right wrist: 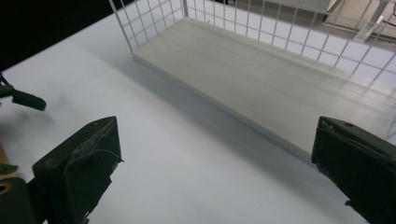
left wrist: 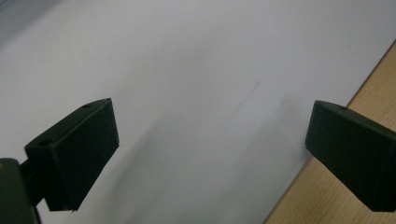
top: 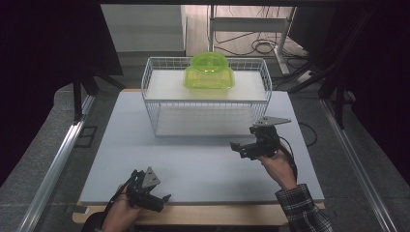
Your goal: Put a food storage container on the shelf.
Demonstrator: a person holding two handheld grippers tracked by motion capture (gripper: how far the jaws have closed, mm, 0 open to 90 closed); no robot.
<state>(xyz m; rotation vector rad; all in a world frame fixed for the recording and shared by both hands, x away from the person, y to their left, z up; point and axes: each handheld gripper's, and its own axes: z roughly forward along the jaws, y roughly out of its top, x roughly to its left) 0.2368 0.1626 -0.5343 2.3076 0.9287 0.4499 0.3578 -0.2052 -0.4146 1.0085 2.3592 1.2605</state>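
At the near left edge of the pale grey worktop [top: 193, 164], the left hand-held gripper [top: 162, 199] rests low in the person's left hand [top: 118, 215], its jaws pointing right along the near edge. In the left gripper view its two black jaws stand wide apart with nothing between them, above bare grey surface and the strip of light wooden table edge [left wrist: 369, 98] beyond it. It looks parked there, out of the way, probably so the other arm can work freely.

Toward the far middle stands the white wire basket rack [top: 150, 104], open at its near side, with a lower whitish board [right wrist: 261, 79] on the worktop and an upper shelf board [top: 167, 87]. On that upper shelf, right of its centre, sits the translucent lime-green plastic container [top: 209, 71], upright and well apart from both grippers. Up there it is clear of the wire walls from above, so it would likely be taken from the top or the open near side.

To the right, the right hand-held gripper [top: 238, 147] is held above the worktop by the person's right hand [top: 279, 166], whose plaid sleeve [top: 302, 208] comes in from the near edge. It hovers just in front of the rack's near right corner, jaws pointing left, spread open and empty. Its own view looks across the lower board. Judging by this pose, it is the likelier one to reach for the green container, though it sits lower than the shelf.
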